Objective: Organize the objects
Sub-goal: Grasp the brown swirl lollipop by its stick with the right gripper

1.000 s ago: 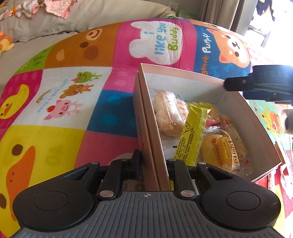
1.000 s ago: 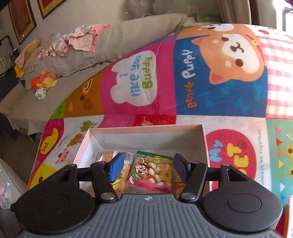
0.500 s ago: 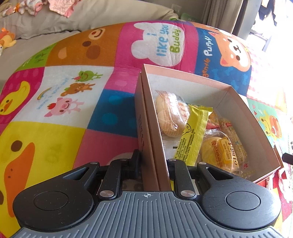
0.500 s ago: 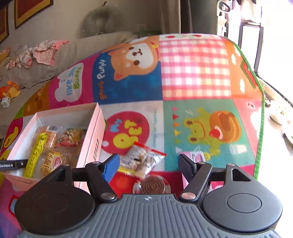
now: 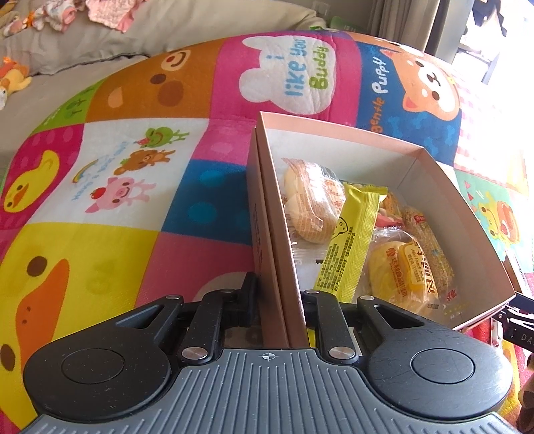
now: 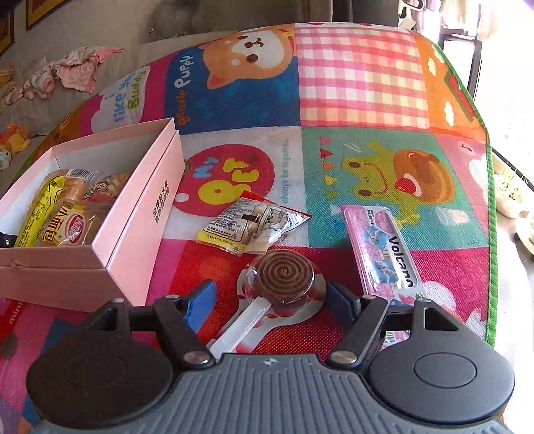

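Observation:
My left gripper (image 5: 278, 297) is shut on the near wall of the pink box (image 5: 267, 213), which holds several wrapped snacks, among them a yellow bar (image 5: 350, 233) and bread packs (image 5: 313, 203). The box also shows in the right wrist view (image 6: 140, 213), at the left. My right gripper (image 6: 270, 297) is open and low over the mat, its fingers either side of a brown spiral lollipop (image 6: 283, 277). Just beyond lie a clear snack packet (image 6: 253, 223) and a pink Volcano bar (image 6: 383, 247).
Everything rests on a colourful cartoon play mat (image 6: 360, 83). The mat's green edge (image 6: 489, 213) runs along the right, with floor beyond. A grey sofa with clothes and toys (image 5: 100, 26) lies behind the mat. The right gripper's tip (image 5: 517, 320) shows at the box's right corner.
My right gripper has swung away from over the box to the right and dropped low around the lollipop. My left gripper has kept its hold on the box wall.

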